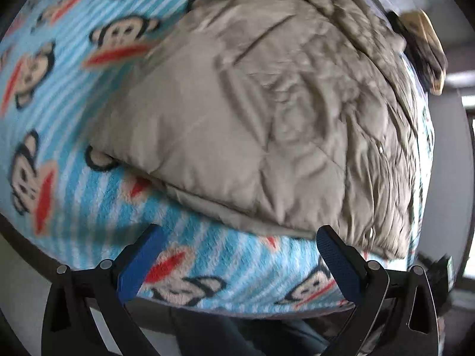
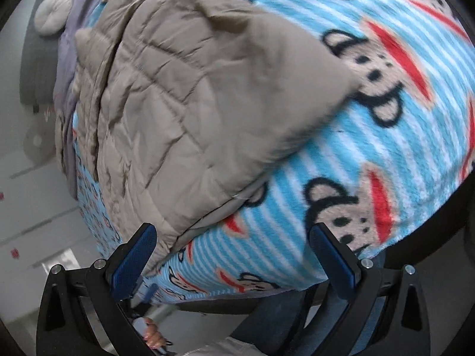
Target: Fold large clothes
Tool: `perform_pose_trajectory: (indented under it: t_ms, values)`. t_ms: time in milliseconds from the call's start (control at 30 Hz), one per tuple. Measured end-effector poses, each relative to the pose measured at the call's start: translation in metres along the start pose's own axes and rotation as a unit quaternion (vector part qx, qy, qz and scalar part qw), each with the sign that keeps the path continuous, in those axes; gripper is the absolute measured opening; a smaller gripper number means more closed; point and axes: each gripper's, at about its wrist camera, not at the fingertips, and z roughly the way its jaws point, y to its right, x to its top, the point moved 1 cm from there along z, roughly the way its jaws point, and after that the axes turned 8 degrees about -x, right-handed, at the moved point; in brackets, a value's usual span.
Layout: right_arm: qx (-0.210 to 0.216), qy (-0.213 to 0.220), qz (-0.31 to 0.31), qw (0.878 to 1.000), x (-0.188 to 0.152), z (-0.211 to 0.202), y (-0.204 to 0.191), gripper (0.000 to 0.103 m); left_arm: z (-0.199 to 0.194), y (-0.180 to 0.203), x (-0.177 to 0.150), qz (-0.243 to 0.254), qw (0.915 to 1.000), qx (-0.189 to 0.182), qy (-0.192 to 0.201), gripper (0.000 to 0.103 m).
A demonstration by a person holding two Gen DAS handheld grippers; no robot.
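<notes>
A beige quilted jacket [image 1: 252, 112] lies folded over on a blue-striped blanket with monkey faces [image 1: 74, 195]. In the left wrist view my left gripper [image 1: 240, 264] is open just short of the jacket's near edge, its blue pads [image 1: 139, 264] holding nothing. The right wrist view shows the same jacket [image 2: 184, 103] from the other side, spread over the blanket [image 2: 386, 154]. My right gripper [image 2: 234, 255] is open too, its left pad [image 2: 132, 258] beside the jacket's lower corner, nothing between the fingers.
The blanket covers a bed whose near edge [image 2: 243, 293] runs just under the grippers. A round white cushion [image 2: 50, 13] and a lilac cloth [image 2: 69, 47] lie at the far end. A dark and tan object [image 1: 424, 50] sits past the jacket. A person's hand [image 2: 154, 335] shows below.
</notes>
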Motion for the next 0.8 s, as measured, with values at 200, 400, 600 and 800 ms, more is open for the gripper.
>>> perform_pose_trajectory:
  t_ms: [200, 400, 600, 800]
  values:
    - [0.027, 0.015, 0.043, 0.999, 0.007, -0.002, 0.014, 0.103, 0.005, 0.009, 0.024, 0.001, 0.9984, -0.052, 0.019, 0.103]
    - [0.078, 0.057, 0.093, 0.991, 0.027, -0.001, 0.02, 0.103, 0.026, 0.017, 0.04, 0.004, 0.9986, -0.053, -0.005, 0.103]
    - [0.136, 0.06, 0.13, 0.98, 0.034, 0.016, 0.013, 0.101, 0.023, 0.018, 0.045, 0.028, 0.9978, -0.06, -0.01, 0.07]
    - [0.15, 0.051, 0.143, 0.977, 0.024, 0.031, 0.009, 0.063, 0.01, 0.015, 0.048, 0.061, 0.9956, -0.071, -0.006, 0.019]
